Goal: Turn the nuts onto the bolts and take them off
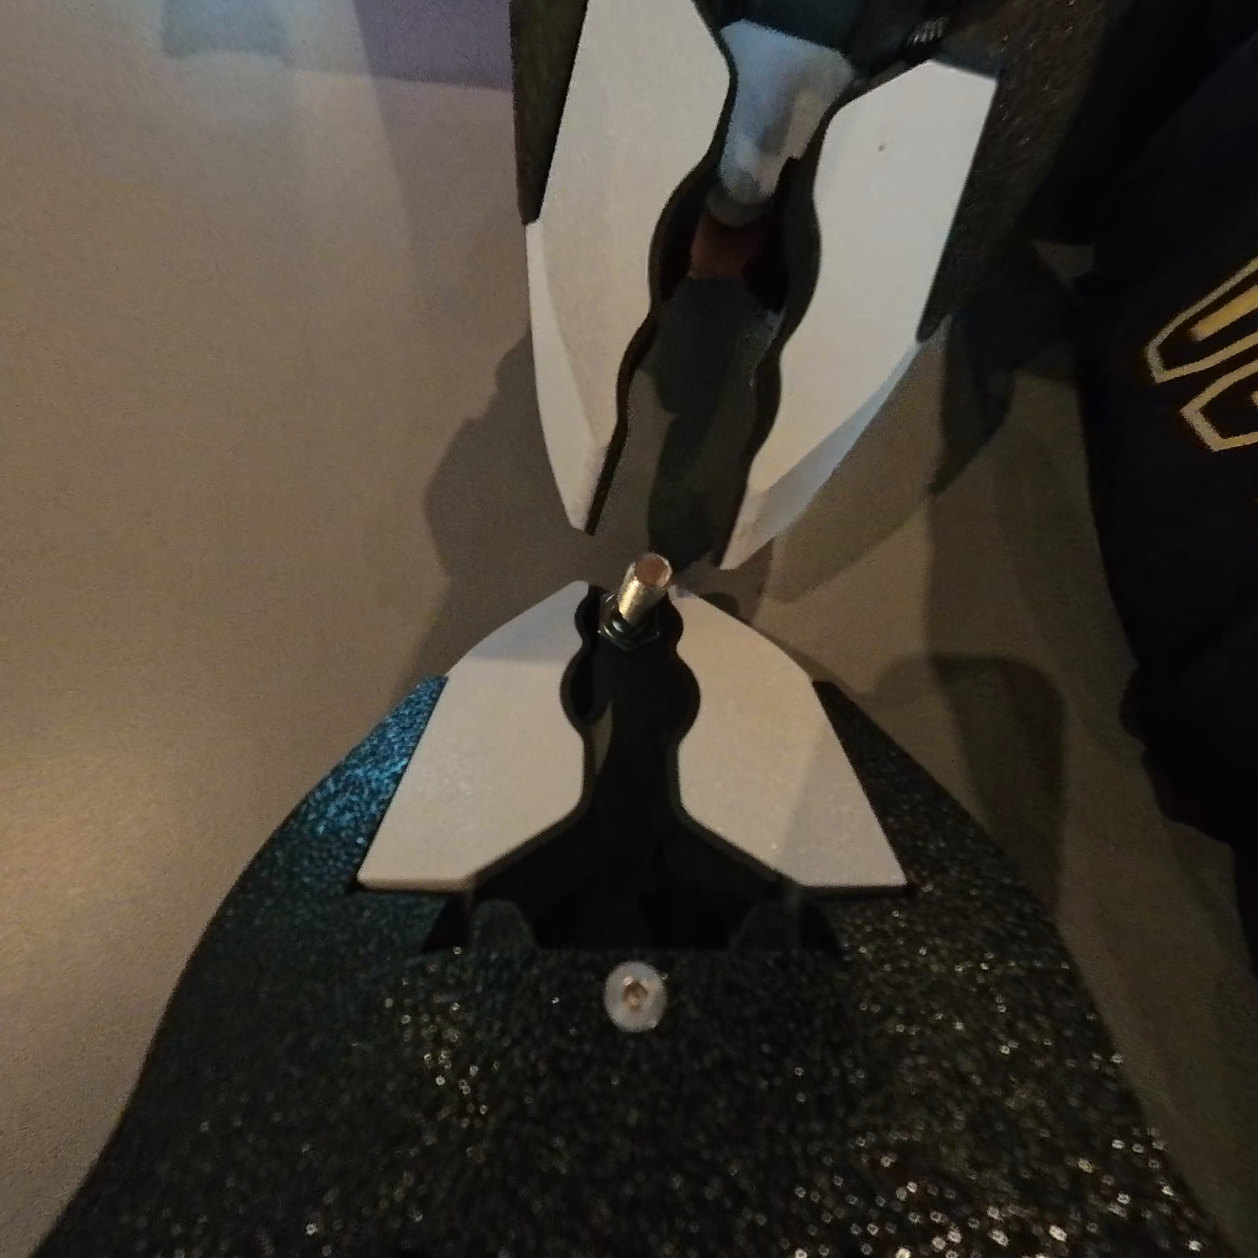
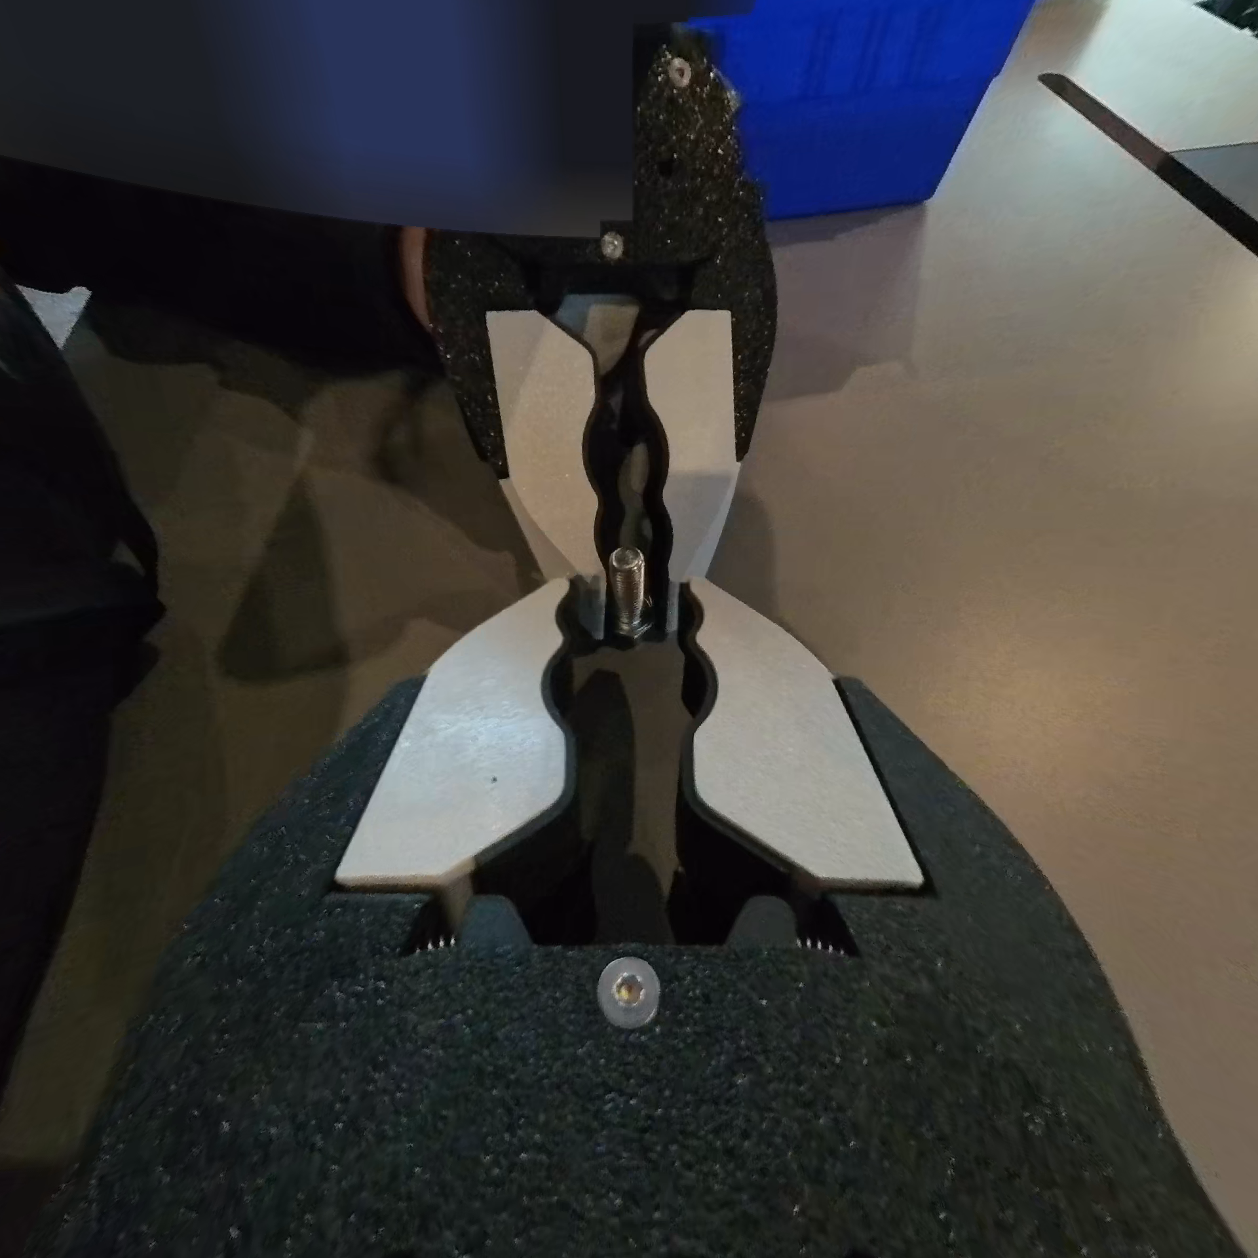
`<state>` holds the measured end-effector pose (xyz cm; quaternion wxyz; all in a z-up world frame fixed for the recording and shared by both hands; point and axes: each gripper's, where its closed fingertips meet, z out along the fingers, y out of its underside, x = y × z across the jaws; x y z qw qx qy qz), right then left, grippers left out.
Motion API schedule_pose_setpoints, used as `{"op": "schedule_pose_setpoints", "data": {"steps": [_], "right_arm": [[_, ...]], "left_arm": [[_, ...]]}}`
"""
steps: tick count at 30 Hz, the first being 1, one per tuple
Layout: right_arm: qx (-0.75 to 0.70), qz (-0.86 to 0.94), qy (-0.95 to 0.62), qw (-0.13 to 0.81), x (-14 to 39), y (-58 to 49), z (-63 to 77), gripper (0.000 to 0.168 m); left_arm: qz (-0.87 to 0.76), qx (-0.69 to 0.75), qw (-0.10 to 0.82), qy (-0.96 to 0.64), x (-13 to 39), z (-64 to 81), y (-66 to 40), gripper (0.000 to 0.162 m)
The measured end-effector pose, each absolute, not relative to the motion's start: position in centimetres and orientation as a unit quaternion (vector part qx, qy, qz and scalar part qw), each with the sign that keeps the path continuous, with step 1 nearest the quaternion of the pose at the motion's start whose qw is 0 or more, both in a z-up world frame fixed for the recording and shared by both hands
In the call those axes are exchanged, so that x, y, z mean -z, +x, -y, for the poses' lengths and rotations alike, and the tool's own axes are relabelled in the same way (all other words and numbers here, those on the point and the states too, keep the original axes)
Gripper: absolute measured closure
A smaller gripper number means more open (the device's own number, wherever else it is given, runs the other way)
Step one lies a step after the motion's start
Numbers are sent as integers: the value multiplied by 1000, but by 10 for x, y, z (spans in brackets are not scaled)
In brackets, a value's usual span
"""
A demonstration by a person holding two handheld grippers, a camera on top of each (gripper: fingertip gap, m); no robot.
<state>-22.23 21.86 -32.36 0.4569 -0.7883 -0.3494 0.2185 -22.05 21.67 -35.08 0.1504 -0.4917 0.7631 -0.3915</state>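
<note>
**Nut and bolt held between two facing grippers above the surface (image 1: 204,476).** The left gripper (image 1: 633,599) is closed on the near end of the bolt (image 1: 643,585). Its fingertips pinch at the dark hex nut (image 1: 626,636), which sits at the base of the threaded shank. The shank projects away from it, so the free end lies just at the tips of the right gripper (image 1: 657,544).

In the right wrist view, the right gripper (image 2: 627,592) has its jaws parted, and they straddle the bolt (image 2: 626,592) without visibly clamping it. The tips of the left gripper lie between its fingertips. Whether they touch cannot be told.

Risks, as judged:
- The pinch is small and sits at the very fingertips, so a twist applied off the bolt's axis could lever the bolt out and drop it to the surface.
- The closely nested tips may collide or jam when the right gripper closes.
- A grip on the thread rather than on the nut would turn nothing.
</note>
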Motion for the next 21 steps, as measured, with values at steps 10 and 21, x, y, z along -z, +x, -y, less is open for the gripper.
{"op": "schedule_pose_setpoints", "data": {"steps": [10, 21], "right_arm": [[-202, 365, -787, 455, 327, -225, -219, 145], [-228, 335, -752, 521, 302, -203, -203, 137]], "left_arm": [[-762, 388, 158, -493, 351, -218, -218, 145], [-770, 355, 208, -489, 353, -220, -223, 112]]}}
